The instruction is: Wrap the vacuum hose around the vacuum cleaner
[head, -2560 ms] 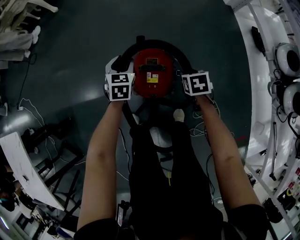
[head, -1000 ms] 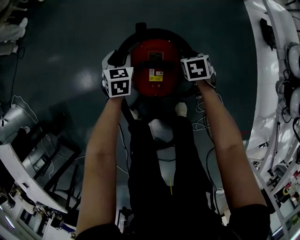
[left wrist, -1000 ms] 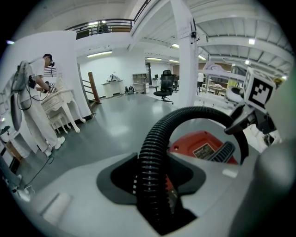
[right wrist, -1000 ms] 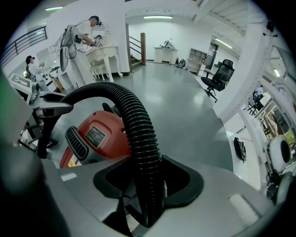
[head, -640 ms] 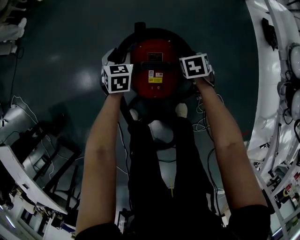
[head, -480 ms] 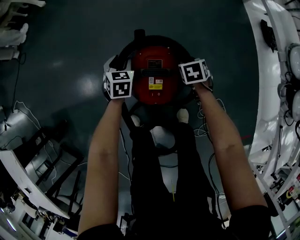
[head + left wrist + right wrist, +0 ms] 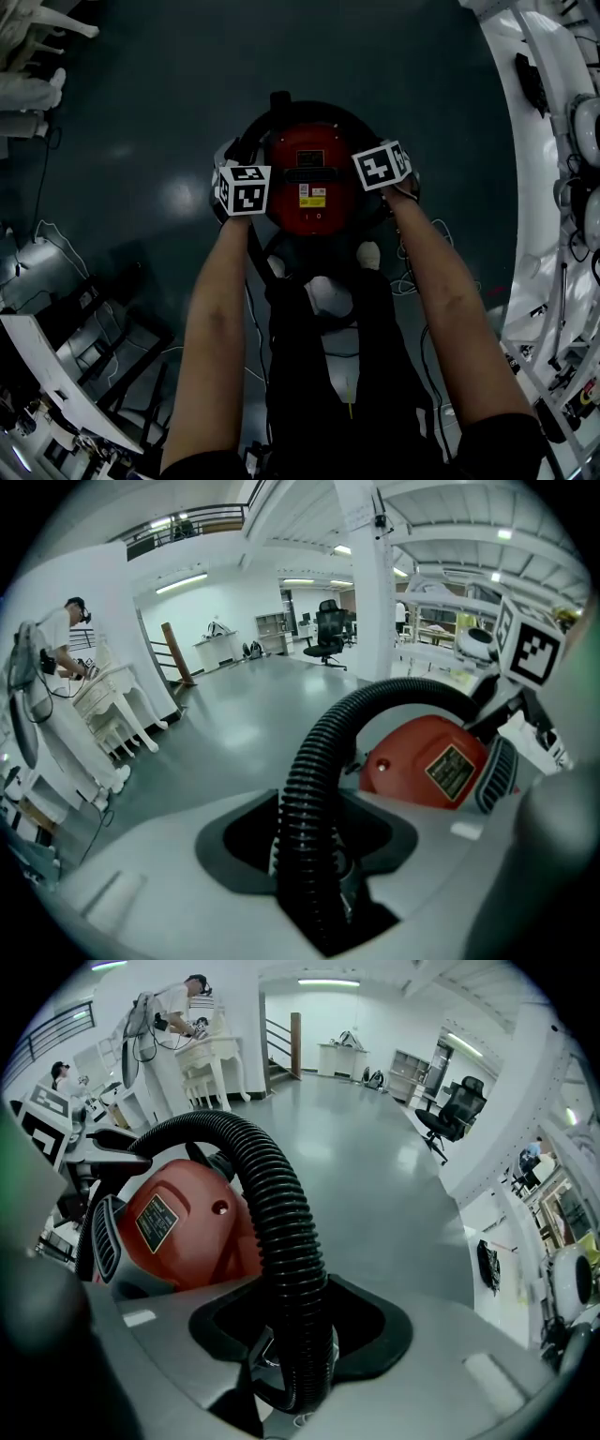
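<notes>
Dark glossy floor underfoot, red vacuum cleaner at the person's feet. Left gripper and right gripper each clamp the ribbed vacuum hose as it arcs round the canister's far side. It looks like 1 loop is nearly laid, with seating and letting go left to do.

Both bare forearms, left forearm and right forearm, are reaching forward and downward, roughly parallel. The grey two-jawed left tool, carrying a black-and-white marker cube, is pointing steeply down, its jaws clamping a black ribbed hose. The matching right tool is pointing more steeply down, gripping the same hose.
</notes>
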The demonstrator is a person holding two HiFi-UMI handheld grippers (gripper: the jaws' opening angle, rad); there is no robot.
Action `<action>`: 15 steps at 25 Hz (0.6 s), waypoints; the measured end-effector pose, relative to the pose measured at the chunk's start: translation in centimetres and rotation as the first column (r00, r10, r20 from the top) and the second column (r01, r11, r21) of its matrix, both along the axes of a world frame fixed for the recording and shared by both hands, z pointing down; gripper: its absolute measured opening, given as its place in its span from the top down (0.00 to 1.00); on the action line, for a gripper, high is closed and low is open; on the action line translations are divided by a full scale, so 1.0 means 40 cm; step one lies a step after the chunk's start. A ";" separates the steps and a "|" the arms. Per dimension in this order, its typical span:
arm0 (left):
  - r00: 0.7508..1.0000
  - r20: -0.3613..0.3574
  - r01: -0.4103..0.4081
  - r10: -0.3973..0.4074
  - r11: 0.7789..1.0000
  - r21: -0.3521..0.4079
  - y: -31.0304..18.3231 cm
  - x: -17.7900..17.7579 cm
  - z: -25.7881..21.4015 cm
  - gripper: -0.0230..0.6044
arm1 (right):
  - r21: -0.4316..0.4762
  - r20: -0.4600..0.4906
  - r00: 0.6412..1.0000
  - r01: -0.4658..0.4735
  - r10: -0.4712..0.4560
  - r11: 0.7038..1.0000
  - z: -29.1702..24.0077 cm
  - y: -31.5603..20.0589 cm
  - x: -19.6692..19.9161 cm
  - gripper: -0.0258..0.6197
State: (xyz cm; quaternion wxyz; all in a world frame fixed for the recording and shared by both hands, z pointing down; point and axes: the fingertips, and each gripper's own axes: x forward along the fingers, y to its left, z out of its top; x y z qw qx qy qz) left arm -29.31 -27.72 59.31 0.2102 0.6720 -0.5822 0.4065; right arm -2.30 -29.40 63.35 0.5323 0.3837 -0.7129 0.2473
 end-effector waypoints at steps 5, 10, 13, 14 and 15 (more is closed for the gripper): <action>1.000 0.024 -0.007 0.007 1.000 -0.011 -0.025 -0.014 0.016 0.67 | 0.025 -0.007 1.000 0.011 -0.011 1.000 0.007 -0.024 -0.014 0.67; 0.999 0.045 -0.021 0.023 0.999 -0.047 -0.036 -0.019 0.046 0.67 | 0.031 -0.027 0.999 0.035 -0.034 0.999 0.026 -0.033 -0.020 0.67; 0.999 0.046 -0.015 0.018 0.998 -0.053 -0.032 -0.020 0.064 0.67 | 0.036 -0.032 0.998 0.061 -0.060 0.997 0.035 -0.032 -0.021 0.67; 0.999 0.046 -0.015 0.018 0.998 -0.055 -0.031 -0.021 0.070 0.67 | 0.035 -0.036 0.997 0.068 -0.067 0.997 0.040 -0.031 -0.021 0.68; 0.999 0.048 -0.017 0.020 0.998 -0.059 -0.032 -0.021 0.076 0.67 | 0.032 -0.040 0.997 0.071 -0.070 0.997 0.046 -0.031 -0.021 0.68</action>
